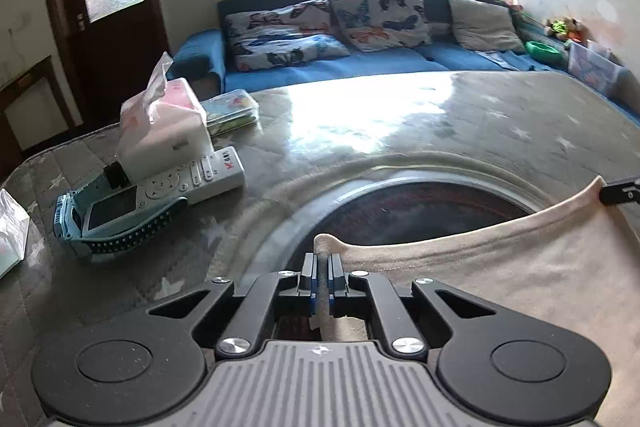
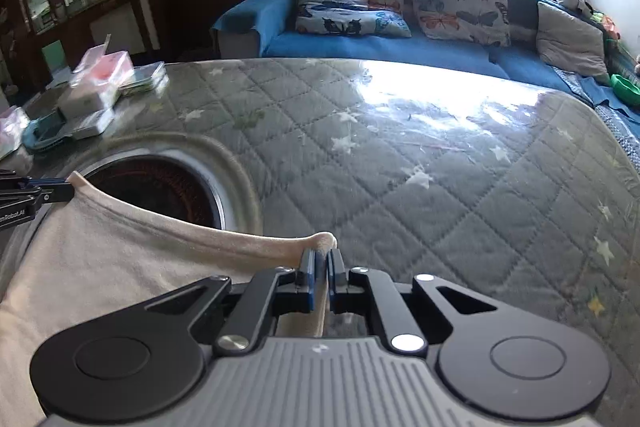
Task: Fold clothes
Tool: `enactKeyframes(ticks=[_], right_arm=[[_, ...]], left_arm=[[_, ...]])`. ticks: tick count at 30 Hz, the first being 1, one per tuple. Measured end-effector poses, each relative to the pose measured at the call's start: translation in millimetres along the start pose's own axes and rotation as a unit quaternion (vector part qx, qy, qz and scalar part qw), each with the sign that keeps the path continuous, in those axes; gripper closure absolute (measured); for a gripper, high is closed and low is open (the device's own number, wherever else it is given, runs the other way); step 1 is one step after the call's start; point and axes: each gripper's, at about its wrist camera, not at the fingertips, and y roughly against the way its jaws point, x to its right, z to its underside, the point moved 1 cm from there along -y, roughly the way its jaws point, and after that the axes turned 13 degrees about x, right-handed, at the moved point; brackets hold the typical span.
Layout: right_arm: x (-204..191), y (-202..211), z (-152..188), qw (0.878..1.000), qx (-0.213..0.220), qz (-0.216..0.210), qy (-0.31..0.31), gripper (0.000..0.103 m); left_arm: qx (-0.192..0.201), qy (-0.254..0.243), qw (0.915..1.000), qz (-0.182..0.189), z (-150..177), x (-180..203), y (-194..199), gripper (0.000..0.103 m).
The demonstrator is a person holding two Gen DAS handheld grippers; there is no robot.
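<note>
A cream garment (image 1: 520,267) hangs stretched between my two grippers above a quilted grey table (image 1: 400,115). My left gripper (image 1: 322,261) is shut on one corner of its hemmed edge. My right gripper (image 2: 322,257) is shut on the other corner of the cream garment (image 2: 100,259). The taut edge runs between them. The right gripper's tip shows at the right edge of the left wrist view (image 1: 620,191). The left gripper's tip shows at the left edge of the right wrist view (image 2: 36,191).
A round dark opening (image 1: 420,211) with a metal rim sits in the table under the cloth. A tissue pack (image 1: 164,123), a white remote (image 1: 192,179), a blue watch (image 1: 104,219) and a flat case (image 1: 232,111) lie at the table's left. A blue sofa (image 1: 360,67) with pillows stands beyond.
</note>
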Motion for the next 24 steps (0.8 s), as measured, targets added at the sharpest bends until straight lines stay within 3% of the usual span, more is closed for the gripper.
enactKeyframes(ticks=[4, 10, 18, 24], right_arm=[[-2, -8, -1, 1.0, -0.004, 0.001, 0.009, 0.09], [-12, 23, 3, 0.999, -0.002, -0.024, 0.038, 0.087], [-63, 90, 37, 0.985, -0.024, -0.115, 0.126, 0.083], [-102, 132, 76, 0.972, -0.043, -0.162, 0.165, 0.082]], left_arm=[[-0.003, 0.009, 1.0, -0.001, 0, -3, -6, 0.092], [-0.001, 0.011, 0.9999, 0.006, 0, -1, 20, 0.085], [0.01, -0.025, 0.9955, 0.091, 28, 37, 98, 0.078], [0.016, -0.048, 0.9906, 0.127, 64, 63, 153, 0.078]])
